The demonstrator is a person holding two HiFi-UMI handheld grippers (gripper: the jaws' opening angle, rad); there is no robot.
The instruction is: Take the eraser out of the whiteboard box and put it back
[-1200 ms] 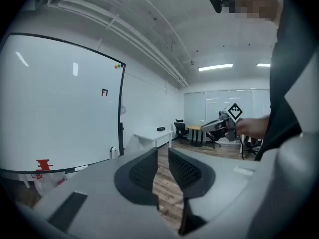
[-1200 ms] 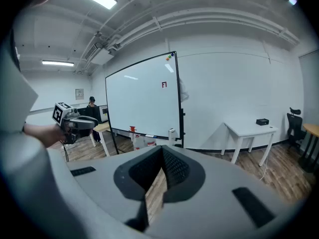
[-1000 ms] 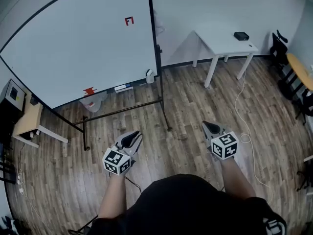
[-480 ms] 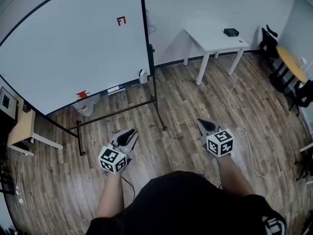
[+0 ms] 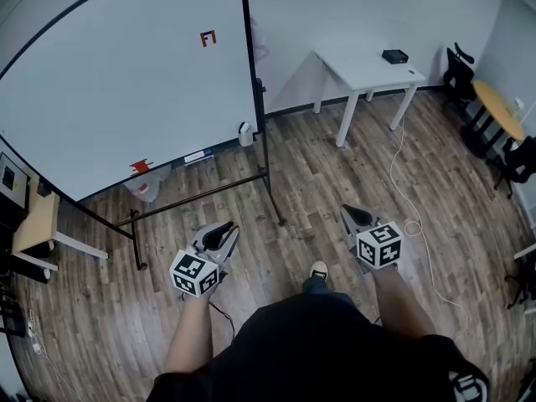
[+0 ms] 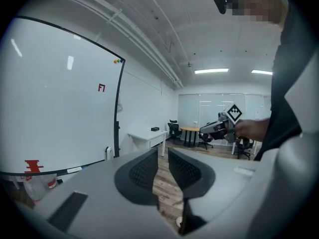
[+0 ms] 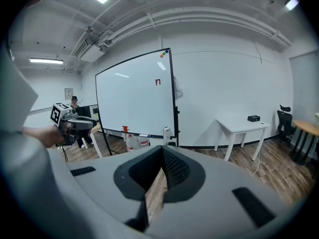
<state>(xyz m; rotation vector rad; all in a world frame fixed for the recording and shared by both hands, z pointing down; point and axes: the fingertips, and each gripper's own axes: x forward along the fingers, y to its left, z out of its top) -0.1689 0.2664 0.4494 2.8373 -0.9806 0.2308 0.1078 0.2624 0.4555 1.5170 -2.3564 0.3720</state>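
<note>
**While the eraser sits out of reach, both tongs are shut and empty**

Since the small white box is too far off for me to see inside, I can only judge that the eraser is in it. The box sits at the lower right corner of the whiteboard, by the frame post, well apart from both tools.

I expect the eraser to be light, with a stiff plastic back and a soft felt face, neither fragile nor slippery; I would pinch it across the 2 long sides of the hard back, near the middle, so the felt does not squash and let it twist.

The left tongs have their jaws together with nothing between them; the right tongs likewise, pads meeting at the tips, empty.

Both forearms reach forward at about waist height, side by side and apart. Each tool points toward the board and a little downward, its marker cube facing up; 1 shoe shows on the wooden floor between the arms.
</note>
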